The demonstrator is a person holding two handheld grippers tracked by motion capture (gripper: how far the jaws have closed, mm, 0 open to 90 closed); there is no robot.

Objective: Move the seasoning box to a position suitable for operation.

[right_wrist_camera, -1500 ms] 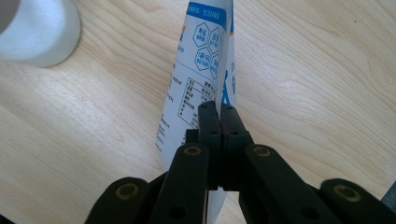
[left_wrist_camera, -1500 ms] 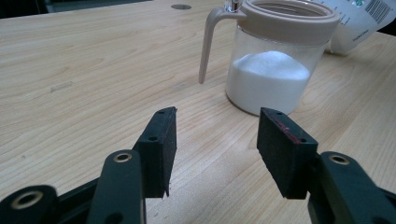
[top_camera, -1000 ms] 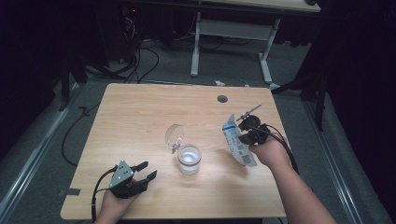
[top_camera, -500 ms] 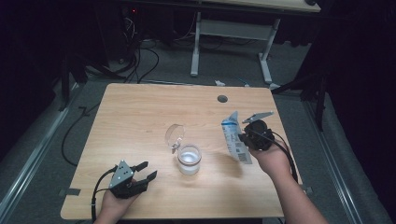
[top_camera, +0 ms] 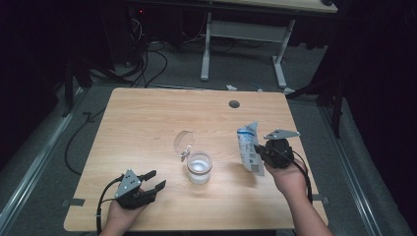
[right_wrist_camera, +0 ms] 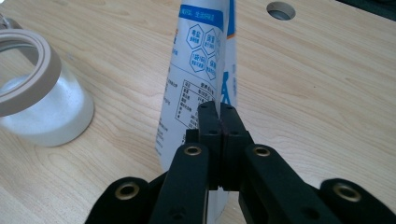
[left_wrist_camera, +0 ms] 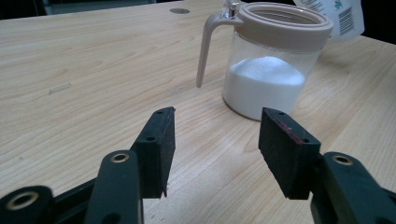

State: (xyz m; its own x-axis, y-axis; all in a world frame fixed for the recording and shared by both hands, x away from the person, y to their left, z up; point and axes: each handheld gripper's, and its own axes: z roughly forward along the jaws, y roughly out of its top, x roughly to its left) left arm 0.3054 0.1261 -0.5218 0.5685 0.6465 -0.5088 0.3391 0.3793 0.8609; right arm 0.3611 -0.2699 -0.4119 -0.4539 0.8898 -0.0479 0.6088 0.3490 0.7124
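**Pouch carried nearer the jar; left tongs at rest**

The right tongs [top_camera: 259, 153] are seen clamped flat on the edge of a white-and-blue printed pouch [top_camera: 249, 152], which is held upright above the table [top_camera: 147, 118]. Compared with the picture of a second ago, the pouch and the right hand [top_camera: 287, 177] have been brought slightly toward the near edge and lower, so that the pouch is now nearer the jar [top_camera: 199, 168]; the two are not touching. In the right gripper view the closed pads are pinched on the pouch [right_wrist_camera: 201, 70], with the jar [right_wrist_camera: 37, 102] at the left.

The left tongs [top_camera: 153, 180] are held wide with nothing between them, in the same place near the front left corner as before. In the left gripper view they are pointed at the jar [left_wrist_camera: 268, 70], which is part-filled with white powder; its hinged lid stands open.

The table is of pale wood, with a round cable hole [top_camera: 234, 104] near its far edge. Grey floor, trailing cables and the white frame of another table [top_camera: 243, 37] are seen beyond it in a dark room.
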